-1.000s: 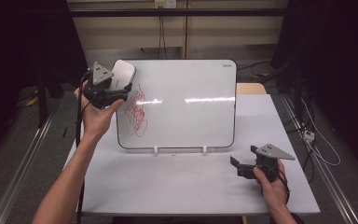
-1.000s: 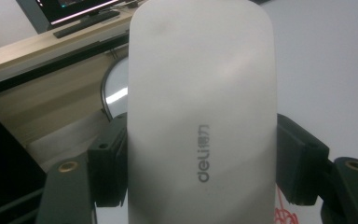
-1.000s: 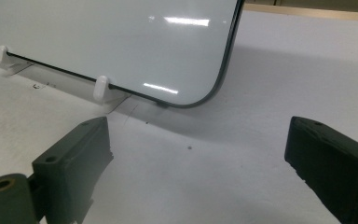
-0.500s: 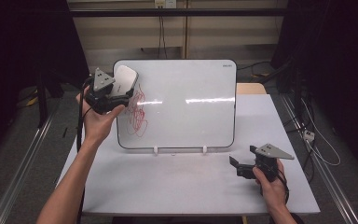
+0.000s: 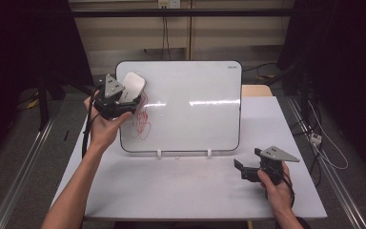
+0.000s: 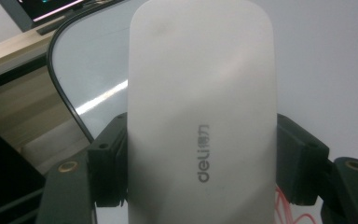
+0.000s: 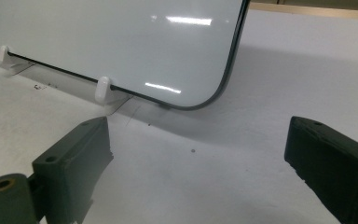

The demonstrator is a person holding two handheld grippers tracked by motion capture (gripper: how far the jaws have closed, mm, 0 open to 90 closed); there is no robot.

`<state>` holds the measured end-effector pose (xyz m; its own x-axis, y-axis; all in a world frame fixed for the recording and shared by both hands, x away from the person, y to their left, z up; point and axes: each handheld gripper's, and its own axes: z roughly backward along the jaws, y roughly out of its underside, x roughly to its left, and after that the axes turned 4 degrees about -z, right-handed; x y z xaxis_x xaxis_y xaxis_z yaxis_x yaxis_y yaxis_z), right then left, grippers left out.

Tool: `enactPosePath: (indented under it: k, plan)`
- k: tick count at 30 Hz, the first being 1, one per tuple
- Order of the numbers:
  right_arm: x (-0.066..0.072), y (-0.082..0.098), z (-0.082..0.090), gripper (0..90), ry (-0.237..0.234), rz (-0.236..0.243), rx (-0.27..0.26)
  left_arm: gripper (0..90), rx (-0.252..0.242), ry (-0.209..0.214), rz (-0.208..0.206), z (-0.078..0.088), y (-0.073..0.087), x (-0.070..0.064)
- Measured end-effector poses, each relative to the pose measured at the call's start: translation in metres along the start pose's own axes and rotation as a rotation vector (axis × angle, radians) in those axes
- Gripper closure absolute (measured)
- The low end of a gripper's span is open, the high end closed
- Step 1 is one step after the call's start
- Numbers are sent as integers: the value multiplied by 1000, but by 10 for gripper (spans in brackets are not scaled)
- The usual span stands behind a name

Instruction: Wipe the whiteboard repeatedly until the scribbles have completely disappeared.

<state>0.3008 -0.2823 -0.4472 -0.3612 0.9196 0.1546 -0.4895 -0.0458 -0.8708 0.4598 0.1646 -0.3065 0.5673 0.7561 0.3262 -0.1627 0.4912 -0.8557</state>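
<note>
your left gripper [image 5: 124, 98] pinched the white eraser [image 5: 132, 86] across its width, one black jaw pressed to each long side, as the left gripper view showed plainly. the eraser [image 6: 203, 112] ran straight out ahead between the jaws, its rounded far end well past their tips and its grey printed brand mark lying between them. beyond and beneath that far end was the whiteboard [image 5: 190, 105], with the eraser sitting over the board's upper corner on your left; whether the eraser's face actually touched the board could not be told. the red scribble [image 5: 140, 121] lay on the board just below your left jaws, and a few of its red loops [image 6: 289, 212] peeked out beside one jaw at the bottom of the left gripper view. your right gripper [image 5: 248, 168] was low over the table [image 5: 171, 191], jaws spread wide with nothing between them. in the right gripper view, ahead of those jaws and a little above them, were the whiteboard's rounded lower corner [image 7: 200, 100] and one white clip foot [image 7: 102, 89] holding its bottom edge, both apart from the jaw tips.
</note>
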Motion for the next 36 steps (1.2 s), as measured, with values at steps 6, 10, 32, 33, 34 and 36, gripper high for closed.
enactPosePath:
  k: [6,10,32,33,34,36]
  plan:
    - [0,1,3,72,-4,1,-4,312,26,-25,-21,-9,1,2]
    - [0,1,2,72,-2,2,-5,312,44,-38,-35,-16,1,3]
    - [0,1,1,75,2,7,0,309,80,-88,-78,-25,-2,-6]
    - [0,1,1,75,2,7,0,309,82,-88,-82,-26,-2,-7]
    - [0,1,1,75,2,9,1,310,91,-89,-103,-27,-2,-9]
    - [1,1,1,75,1,9,1,310,110,-100,-139,-27,-2,-13]
